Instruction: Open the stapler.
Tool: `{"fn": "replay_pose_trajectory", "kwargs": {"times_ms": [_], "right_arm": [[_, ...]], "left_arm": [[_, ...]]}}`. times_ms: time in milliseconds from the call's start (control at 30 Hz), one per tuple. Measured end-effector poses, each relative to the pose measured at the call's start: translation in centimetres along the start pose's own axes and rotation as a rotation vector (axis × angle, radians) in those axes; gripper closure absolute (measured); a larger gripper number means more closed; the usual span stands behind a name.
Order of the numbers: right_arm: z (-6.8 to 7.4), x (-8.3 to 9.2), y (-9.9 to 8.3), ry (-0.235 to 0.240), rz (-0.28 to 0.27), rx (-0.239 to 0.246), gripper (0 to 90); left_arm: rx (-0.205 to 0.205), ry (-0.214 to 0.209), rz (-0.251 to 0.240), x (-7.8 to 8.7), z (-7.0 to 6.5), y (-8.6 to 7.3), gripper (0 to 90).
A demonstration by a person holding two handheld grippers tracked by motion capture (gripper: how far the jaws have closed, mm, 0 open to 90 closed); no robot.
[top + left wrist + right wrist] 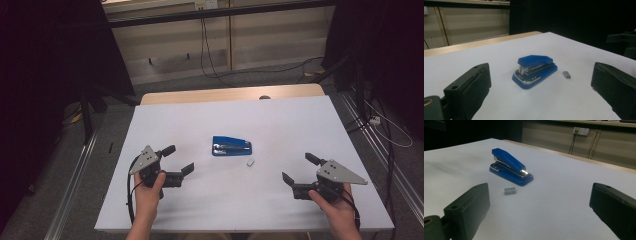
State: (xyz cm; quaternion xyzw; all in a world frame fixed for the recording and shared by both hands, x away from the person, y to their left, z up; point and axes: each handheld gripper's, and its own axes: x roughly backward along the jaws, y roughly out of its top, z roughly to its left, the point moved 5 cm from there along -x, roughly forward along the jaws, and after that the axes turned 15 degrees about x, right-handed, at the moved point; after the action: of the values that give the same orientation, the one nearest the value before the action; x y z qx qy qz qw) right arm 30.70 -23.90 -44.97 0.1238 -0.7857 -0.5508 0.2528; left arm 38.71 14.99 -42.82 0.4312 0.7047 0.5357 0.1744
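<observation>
A: Left tool (176, 159) and right tool (299, 167) both rest low over the white bench (165, 125), jaws spread wide, nothing between them.

B: We log the blue stapler (231, 146) mid-bench, between the two tools and slightly beyond them. Its long axis runs left to right across the bench.

A: Staple block (250, 162) lies just beside the stapler's near right corner, apart from it. From the right gripper view the block (510, 191) sits nearer than the stapler (510, 167).

B: We judge the right tool better placed for the block; the left tool faces the stapler (534, 71) along its length.
</observation>
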Motion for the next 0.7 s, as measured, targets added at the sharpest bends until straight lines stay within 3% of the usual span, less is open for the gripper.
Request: {"fn": "replay_pose_trajectory", "kwargs": {"times_ms": [467,700], "right_arm": [[-0.8,-1.7,0.5,-0.016,-0.004,-0.01,2.9],[-0.9,-2.5,0.8,-0.012,-0.006,-0.013,3.0]], "left_arm": [[-0.012,-0.031,0.045,-3.7,-0.3,0.5,2.7],[-0.027,-0.043,0.053,-4.8,-0.3,0.8,2.7]]}}
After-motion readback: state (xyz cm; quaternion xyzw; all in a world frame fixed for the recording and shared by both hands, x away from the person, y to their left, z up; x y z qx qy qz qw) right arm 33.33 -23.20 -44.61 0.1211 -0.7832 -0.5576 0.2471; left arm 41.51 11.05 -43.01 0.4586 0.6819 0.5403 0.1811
